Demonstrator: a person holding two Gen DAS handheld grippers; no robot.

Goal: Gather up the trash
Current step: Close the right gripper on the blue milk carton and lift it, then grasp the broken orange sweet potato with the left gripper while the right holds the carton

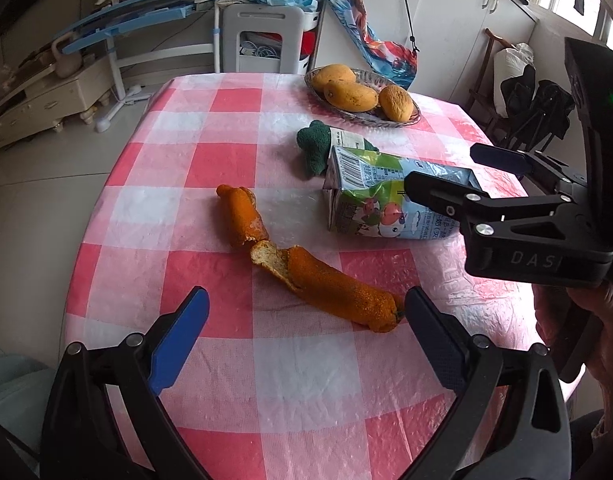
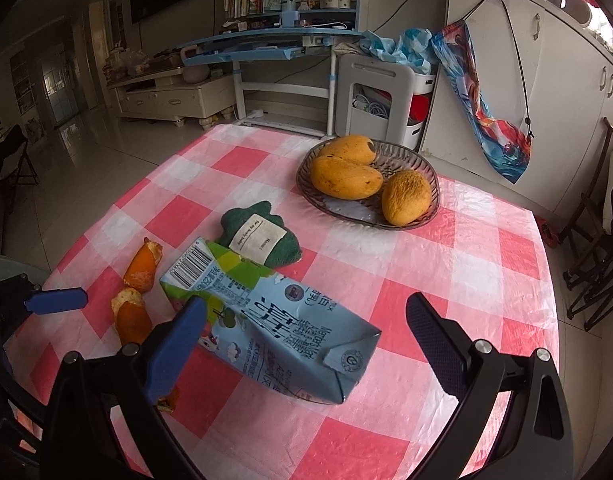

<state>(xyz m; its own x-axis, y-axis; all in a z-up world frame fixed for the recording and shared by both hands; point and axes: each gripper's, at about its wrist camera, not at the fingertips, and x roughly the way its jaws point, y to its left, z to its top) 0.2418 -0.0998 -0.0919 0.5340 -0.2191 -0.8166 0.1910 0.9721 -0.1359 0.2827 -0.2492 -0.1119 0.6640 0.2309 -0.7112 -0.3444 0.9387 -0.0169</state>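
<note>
Two curled orange peels lie on the pink checked tablecloth [image 1: 226,168]: a near peel [image 1: 330,286] and a far peel [image 1: 242,216]. My left gripper [image 1: 306,320] is open just above the cloth, its jaws either side of the near peel's end. A flattened blue-green milk carton [image 2: 274,320] lies on its side; it also shows in the left wrist view [image 1: 370,200]. My right gripper [image 2: 306,328] is open with its jaws astride the carton, not closed on it. In the left wrist view the right gripper [image 1: 446,176] hovers at the carton's right end.
A green cloth with a paper label [image 2: 262,238] lies behind the carton. A glass bowl [image 2: 426,176] with three mangoes [image 2: 344,178] stands at the far side. The table edge drops to the floor on the left. A white cart [image 2: 382,96] and desk stand beyond.
</note>
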